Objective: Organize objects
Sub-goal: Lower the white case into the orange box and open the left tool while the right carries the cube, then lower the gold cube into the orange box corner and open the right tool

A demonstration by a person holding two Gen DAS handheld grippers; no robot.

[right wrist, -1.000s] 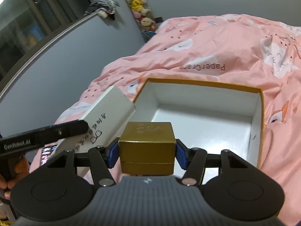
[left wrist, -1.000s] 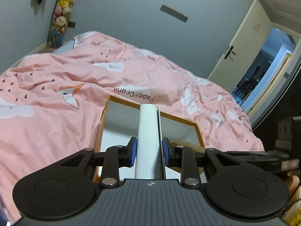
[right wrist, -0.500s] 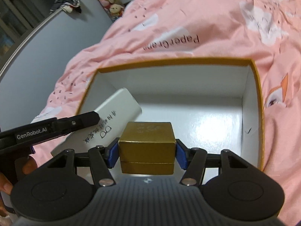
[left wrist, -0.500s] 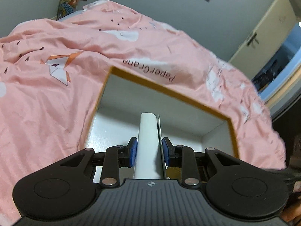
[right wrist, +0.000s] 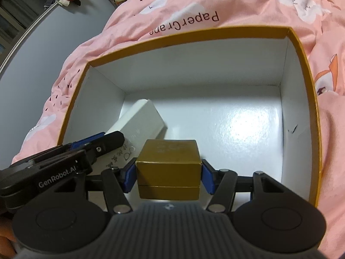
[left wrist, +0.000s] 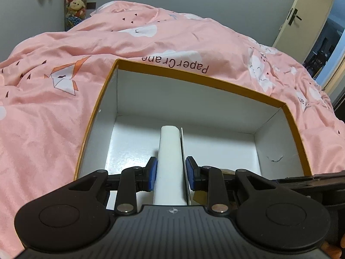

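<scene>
A white carton [left wrist: 169,161] is gripped in the left tongs [left wrist: 169,171] and a gold box [right wrist: 169,169] in the right tongs [right wrist: 169,173], both held inside the open orange-rimmed box [right wrist: 187,33] on the pink bedspread [left wrist: 54,108].

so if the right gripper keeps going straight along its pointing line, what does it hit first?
Probably the white floor of the open box; the gold box in the right gripper would touch first. Depth is unclear.

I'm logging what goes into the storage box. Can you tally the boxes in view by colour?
White carton, in the left gripper: 1
Gold box, in the right gripper: 1
Orange-rimmed open storage box: 1
Total: 3
</scene>
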